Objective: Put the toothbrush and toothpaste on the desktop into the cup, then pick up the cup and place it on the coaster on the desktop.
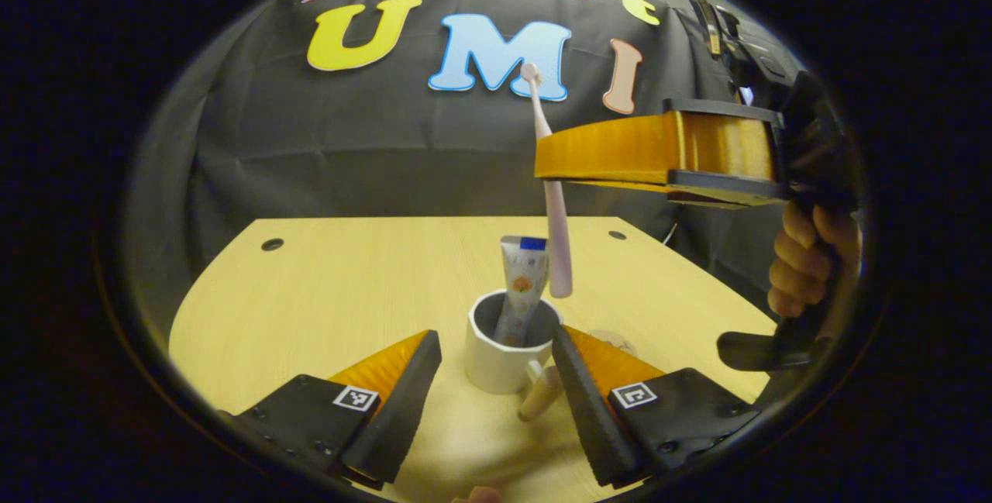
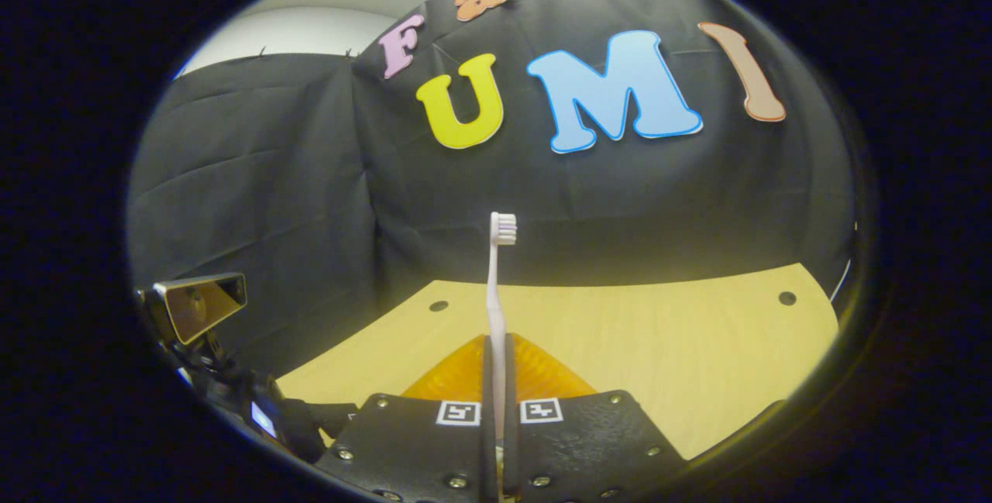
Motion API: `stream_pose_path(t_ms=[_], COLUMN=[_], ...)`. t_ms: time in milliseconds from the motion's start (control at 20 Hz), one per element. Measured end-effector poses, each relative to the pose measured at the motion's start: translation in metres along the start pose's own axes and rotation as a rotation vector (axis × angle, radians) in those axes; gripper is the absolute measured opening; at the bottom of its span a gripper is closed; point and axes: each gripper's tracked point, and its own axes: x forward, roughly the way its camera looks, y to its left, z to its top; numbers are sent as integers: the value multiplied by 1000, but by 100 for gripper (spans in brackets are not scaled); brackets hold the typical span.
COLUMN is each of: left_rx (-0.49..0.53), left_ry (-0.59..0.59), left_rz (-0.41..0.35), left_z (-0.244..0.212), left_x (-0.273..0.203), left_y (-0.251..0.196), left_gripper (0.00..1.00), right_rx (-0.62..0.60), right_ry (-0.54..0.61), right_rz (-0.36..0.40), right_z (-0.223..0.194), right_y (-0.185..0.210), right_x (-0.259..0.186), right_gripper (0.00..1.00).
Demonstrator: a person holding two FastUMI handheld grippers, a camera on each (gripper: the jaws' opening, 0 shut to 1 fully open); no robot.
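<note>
The right gripper (image 2: 496, 379) is clamped on the toothbrush (image 2: 496, 294), both fingers pressing the handle, bristles pointing up and away from the camera. In the left gripper view that same gripper (image 1: 542, 158) comes in from the right, held by a hand (image 1: 806, 255), with the toothbrush hanging nearly upright: head high against the wall, handle end low, just above the rim of the cup (image 1: 508, 352).

The cup stands on the table (image 1: 325, 294) between the spread fingers of the left gripper (image 1: 496, 379), which brackets it on both sides with its jaws wide apart (whether either finger touches the cup wall I cannot tell). The toothpaste (image 1: 521, 286) already stands inside the cup, cap end up, leaning a little toward the right rim. A wooden handle (image 1: 540, 394) sticks out from the cup's near side toward the camera.

What matters for the coming move is that the toothbrush's long axis is close to vertical and its lower end sits slightly right of and behind the cup mouth, next to the toothpaste. My judgement is that the brush needs a small shift toward the cup's centre and then a straight descent, with free room left of the tube. A faint round shape on the table just right of the cup may be the coaster (image 1: 612, 342), though it is too pale to be sure
</note>
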Motion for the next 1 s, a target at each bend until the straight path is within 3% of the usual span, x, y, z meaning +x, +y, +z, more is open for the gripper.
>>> stream_pose_path(t_ms=[450,650,700,800,950,1000], left_rx=[-17,-14,-11,-10,-14,-17], left_ry=[40,39,41,46,57,58], left_rz=[-23,-48,-53,-62,-65,-66], left_z=[-19,-16,-16,-17,-15,-14], left_x=[-17,-11,-10,-8,-5,-4], left_y=[11,4,2,-2,-7,-10], left_gripper=[94,94,93,94,94,92], right_rx=[-171,-186,-183,-167,-151,-150], right_ry=[42,47,45,47,30,20], right_rz=[-78,-99,-100,-95,-119,-130], right_z=[-33,-31,-28,-25,-14,-11], right_y=[2,-3,-4,-3,-13,-16], right_x=[21,19,17,13,6,2], right_gripper=[6,16,23,48,95,95])
